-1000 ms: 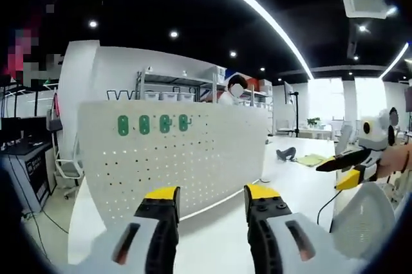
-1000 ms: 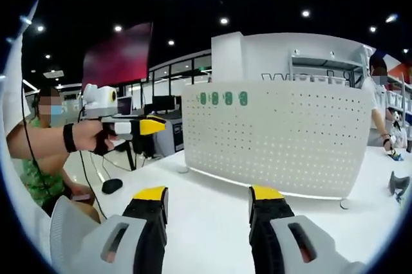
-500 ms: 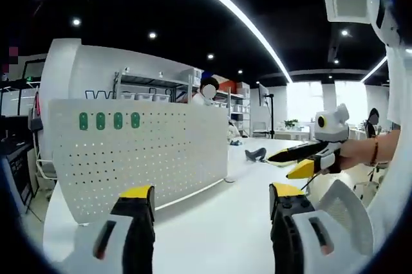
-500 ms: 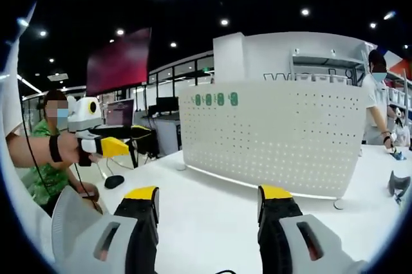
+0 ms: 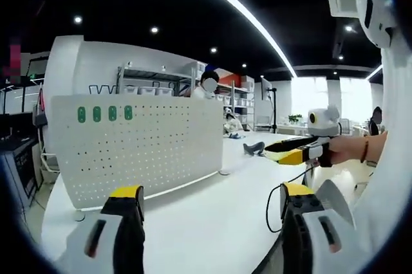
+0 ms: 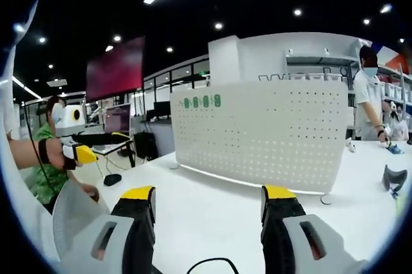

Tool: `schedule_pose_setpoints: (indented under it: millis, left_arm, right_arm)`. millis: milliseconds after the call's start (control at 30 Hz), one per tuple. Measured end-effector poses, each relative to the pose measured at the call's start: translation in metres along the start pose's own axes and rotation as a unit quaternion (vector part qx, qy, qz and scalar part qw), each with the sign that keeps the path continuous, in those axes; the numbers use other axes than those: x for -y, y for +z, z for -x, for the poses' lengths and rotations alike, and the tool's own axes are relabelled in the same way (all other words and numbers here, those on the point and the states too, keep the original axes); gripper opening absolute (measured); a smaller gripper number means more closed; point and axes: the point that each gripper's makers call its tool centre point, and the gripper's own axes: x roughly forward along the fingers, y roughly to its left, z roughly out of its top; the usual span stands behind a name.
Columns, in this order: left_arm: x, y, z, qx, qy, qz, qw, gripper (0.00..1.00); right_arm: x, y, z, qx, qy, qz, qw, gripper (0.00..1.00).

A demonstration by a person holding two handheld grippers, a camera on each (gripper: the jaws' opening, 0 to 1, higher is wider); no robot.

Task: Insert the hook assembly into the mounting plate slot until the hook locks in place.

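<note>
A white perforated mounting plate (image 5: 138,148) stands upright on the smooth white counter (image 5: 206,222), a flat panel of matte sheet dotted with a regular grid of small round holes and resting on small round feet. Four green oval pieces (image 5: 104,114) sit in a row near the plate's upper corner; whether these are the hooks is too small to tell.

The left tongs (image 5: 209,204), black jaws capped in yellow on a grey-white body, are spread wide in front of the plate with nothing between them. The right tongs (image 6: 208,204) face the same plate (image 6: 257,136), likewise wide apart and empty. A thin black cable (image 6: 209,265) loops on the counter just below them. A dark curved object (image 6: 393,177) lies on the counter to the right of the plate.
</note>
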Motion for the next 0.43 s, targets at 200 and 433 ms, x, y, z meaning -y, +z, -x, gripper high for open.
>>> schedule_pose_setpoints:
  millis: [200, 433]
  left_arm:
    - [0.008, 0.003, 0.001, 0.006, 0.02, 0.005, 0.9998, 0.9]
    - [0.012, 0.004, 0.003, -0.005, 0.05, -0.016, 0.9986, 0.9]
  right_arm:
    - [0.007, -0.009, 0.002, -0.006, 0.017, 0.0, 0.9998, 0.68]
    - [0.012, -0.012, 0.001, -0.012, 0.041, 0.014, 0.999, 0.68]
